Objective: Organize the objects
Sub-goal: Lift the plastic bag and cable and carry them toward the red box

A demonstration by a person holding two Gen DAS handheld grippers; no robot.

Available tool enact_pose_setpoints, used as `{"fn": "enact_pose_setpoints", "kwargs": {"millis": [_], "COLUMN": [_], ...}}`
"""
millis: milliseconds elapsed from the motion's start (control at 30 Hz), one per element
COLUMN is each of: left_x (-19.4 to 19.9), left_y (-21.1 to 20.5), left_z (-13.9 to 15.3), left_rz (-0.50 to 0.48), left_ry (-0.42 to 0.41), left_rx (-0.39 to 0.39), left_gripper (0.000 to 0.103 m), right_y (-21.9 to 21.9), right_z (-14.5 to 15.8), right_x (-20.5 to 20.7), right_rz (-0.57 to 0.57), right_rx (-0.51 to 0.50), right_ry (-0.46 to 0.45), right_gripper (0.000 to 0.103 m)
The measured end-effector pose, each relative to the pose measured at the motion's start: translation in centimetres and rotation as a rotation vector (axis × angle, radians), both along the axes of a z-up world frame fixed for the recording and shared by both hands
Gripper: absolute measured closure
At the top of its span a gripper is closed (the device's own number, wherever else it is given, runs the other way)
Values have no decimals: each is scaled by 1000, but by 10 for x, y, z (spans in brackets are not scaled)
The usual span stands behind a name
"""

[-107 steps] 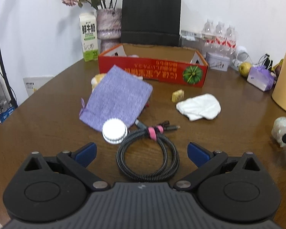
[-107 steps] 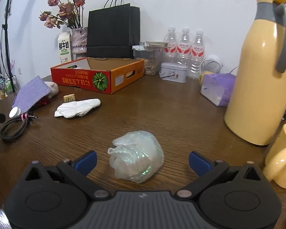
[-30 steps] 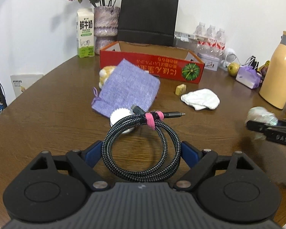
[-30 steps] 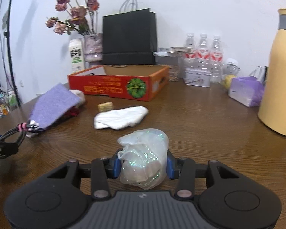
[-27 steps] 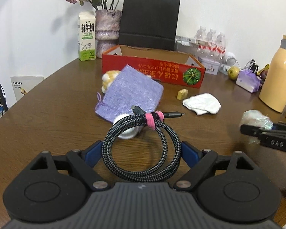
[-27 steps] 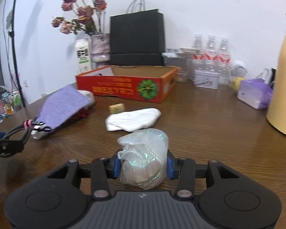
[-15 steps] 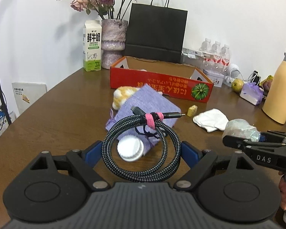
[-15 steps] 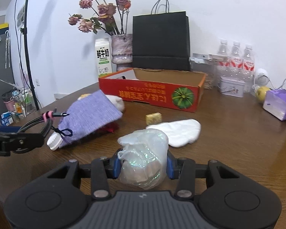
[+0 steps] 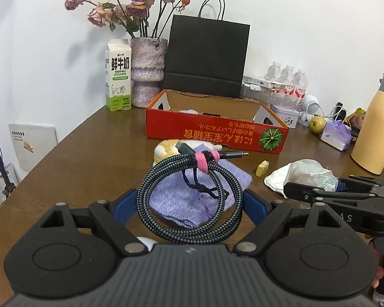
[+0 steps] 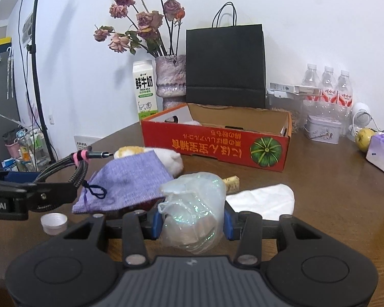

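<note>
The left gripper (image 9: 189,206) holds a coiled braided cable (image 9: 189,199) lifted off the brown table (image 9: 89,158), its jaws set wide with the blue pads pressed against either side of the loop. A pink strap (image 9: 203,161) binds the coil near its plugs, which point toward the red cardboard box (image 9: 215,134). Below the coil, on the table, lies a purple drawstring pouch (image 9: 192,197), partly covering a yellow-and-white plush toy (image 9: 163,148).

The right gripper (image 10: 189,220) is drawn in close around a crumpled iridescent plastic bag (image 10: 192,204), both pads squeezing it. It hangs just beside the left one, above the table in front of the box.

On the table near the bag rest a white cloth (image 10: 263,199) and a small tan block (image 10: 231,180). A white lid (image 10: 53,221) sits by the pouch's near corner. Inside the box something pale shows at the back left, though from here I can't make out what it is.

Behind the box stand a black paper bag (image 9: 207,56), a vase of dried roses (image 9: 147,71) and a milk carton (image 9: 117,76). Off to the right are a yellow thermos (image 9: 373,125) and water bottles (image 10: 327,87).
</note>
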State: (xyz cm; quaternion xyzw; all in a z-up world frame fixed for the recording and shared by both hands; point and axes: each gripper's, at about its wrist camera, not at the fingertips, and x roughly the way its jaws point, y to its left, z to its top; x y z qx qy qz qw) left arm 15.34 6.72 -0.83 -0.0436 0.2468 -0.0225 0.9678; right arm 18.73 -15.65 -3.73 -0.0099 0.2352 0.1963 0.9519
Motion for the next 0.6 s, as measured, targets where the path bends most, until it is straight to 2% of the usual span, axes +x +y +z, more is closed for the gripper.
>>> {"fn": "enact_pose_setpoints", "kwargs": {"millis": [300,600], "left_x": [5,7], "left_y": [0,1], "left_z": [6,2], "left_rz": [-22,-27], "left_ry": [-15,2], "left_rx": [8,14], "left_gripper": [15,15], "right_y": [4,27], "right_z": [4,0], "right_x": [11,27], "right_rz": [-9,46], "right_rx": [16,4], "right_ry": [0,22], "right_gripper": [60,60]}}
